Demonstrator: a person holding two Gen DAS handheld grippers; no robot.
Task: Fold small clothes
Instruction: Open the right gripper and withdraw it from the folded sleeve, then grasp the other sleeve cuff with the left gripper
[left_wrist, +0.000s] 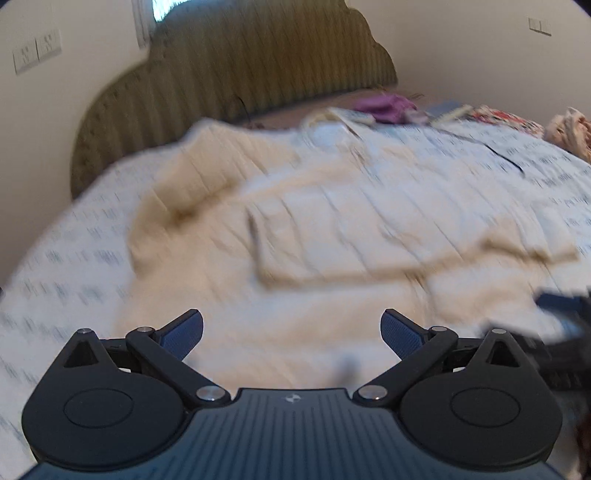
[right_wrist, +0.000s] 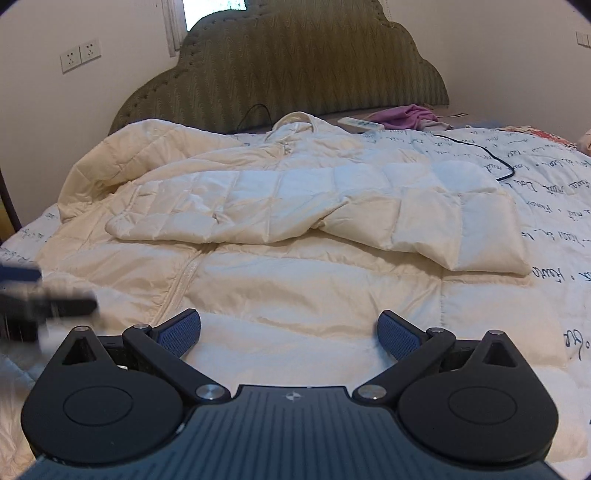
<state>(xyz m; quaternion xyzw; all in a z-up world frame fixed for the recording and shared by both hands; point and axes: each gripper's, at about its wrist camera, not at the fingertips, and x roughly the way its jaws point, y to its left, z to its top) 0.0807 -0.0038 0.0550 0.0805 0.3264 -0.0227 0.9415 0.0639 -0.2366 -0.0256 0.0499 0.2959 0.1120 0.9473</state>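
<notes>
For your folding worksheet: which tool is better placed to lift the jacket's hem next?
Probably right: the right tool sits open over the jacket hem, centred. The left tool, also open, views it blurred.

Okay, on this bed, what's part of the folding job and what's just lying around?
Job:
jacket, cream, quilted, spread out with a sleeve folded across it
left gripper, open
right gripper, open

Lying about:
purple cloth
remote
black cable
floral cloth
</notes>
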